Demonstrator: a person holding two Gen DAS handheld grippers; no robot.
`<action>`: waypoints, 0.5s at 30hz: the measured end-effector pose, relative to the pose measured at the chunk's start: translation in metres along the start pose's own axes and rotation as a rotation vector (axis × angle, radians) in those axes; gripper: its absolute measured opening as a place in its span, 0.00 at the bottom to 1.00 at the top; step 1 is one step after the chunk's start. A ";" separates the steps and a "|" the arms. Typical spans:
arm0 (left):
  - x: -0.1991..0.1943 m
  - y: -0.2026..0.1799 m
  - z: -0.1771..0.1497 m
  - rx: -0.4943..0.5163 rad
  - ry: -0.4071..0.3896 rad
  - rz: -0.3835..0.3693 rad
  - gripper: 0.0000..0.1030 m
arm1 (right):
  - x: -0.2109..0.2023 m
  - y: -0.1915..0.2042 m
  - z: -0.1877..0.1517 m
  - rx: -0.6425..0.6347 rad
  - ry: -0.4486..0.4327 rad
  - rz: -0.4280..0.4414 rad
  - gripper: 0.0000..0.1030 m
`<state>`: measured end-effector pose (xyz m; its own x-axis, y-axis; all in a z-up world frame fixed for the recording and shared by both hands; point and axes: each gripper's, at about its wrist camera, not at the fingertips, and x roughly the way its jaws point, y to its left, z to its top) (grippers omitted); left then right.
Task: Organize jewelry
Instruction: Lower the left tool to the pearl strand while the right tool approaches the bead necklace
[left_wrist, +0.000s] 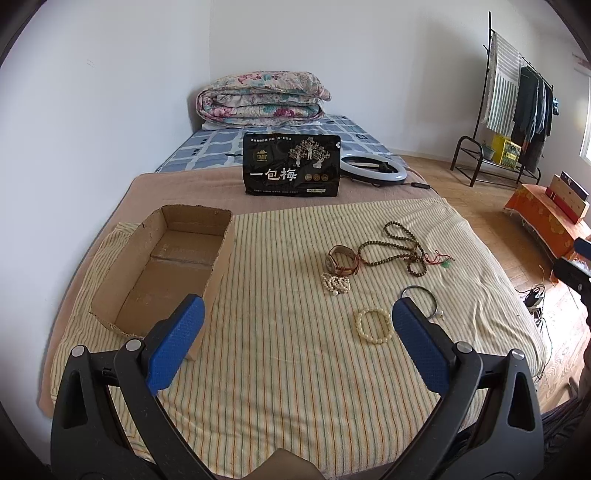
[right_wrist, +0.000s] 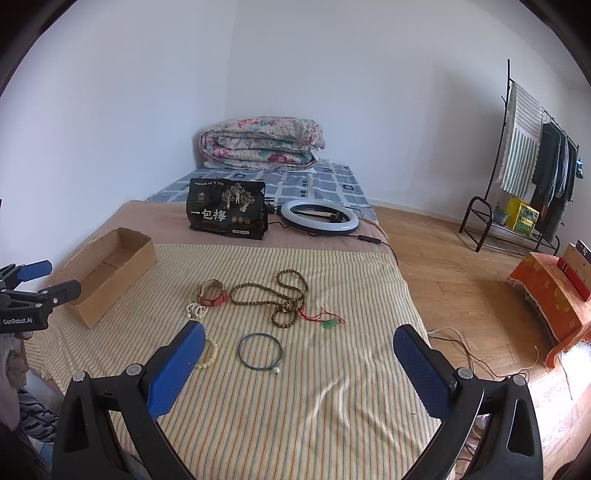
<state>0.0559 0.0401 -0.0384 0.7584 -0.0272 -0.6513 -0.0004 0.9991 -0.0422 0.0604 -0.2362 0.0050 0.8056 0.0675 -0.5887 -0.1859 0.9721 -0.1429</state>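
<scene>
- Lying loose on a striped cloth (left_wrist: 295, 350) spread over the bed, the jewelry is seen in one cluster, right of an open cardboard box (left_wrist: 162, 273).
- A watch (left_wrist: 341, 260) is found touching a white pearl bracelet (left_wrist: 336, 284) and beside a long brown bead necklace (left_wrist: 397, 249).
- A cream bead bracelet (left_wrist: 373, 326) and a thin dark bangle (right_wrist: 259, 350) are placed nearer the cameras.
- The left gripper (left_wrist: 297, 317) is held with its jaws spread wide, nothing between them, above the cloth.
- The right gripper (right_wrist: 299, 343) is likewise held agape and empty, above the bangle.
- A black snack bag (left_wrist: 291, 164) is stood behind the cloth, next to a ring light (right_wrist: 319, 217).
</scene>
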 end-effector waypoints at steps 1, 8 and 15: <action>0.003 0.000 0.000 0.007 0.006 -0.001 1.00 | 0.005 -0.001 0.003 -0.011 0.006 0.000 1.00; 0.031 -0.010 0.009 0.044 0.070 -0.041 0.90 | 0.043 -0.009 0.021 -0.051 0.058 0.039 1.00; 0.065 -0.020 0.016 0.066 0.146 -0.095 0.76 | 0.095 -0.011 0.036 -0.077 0.112 0.080 0.93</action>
<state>0.1157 0.0188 -0.0682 0.6507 -0.1208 -0.7497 0.1127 0.9917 -0.0620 0.1594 -0.2329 -0.0211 0.7191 0.1147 -0.6854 -0.2935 0.9441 -0.1499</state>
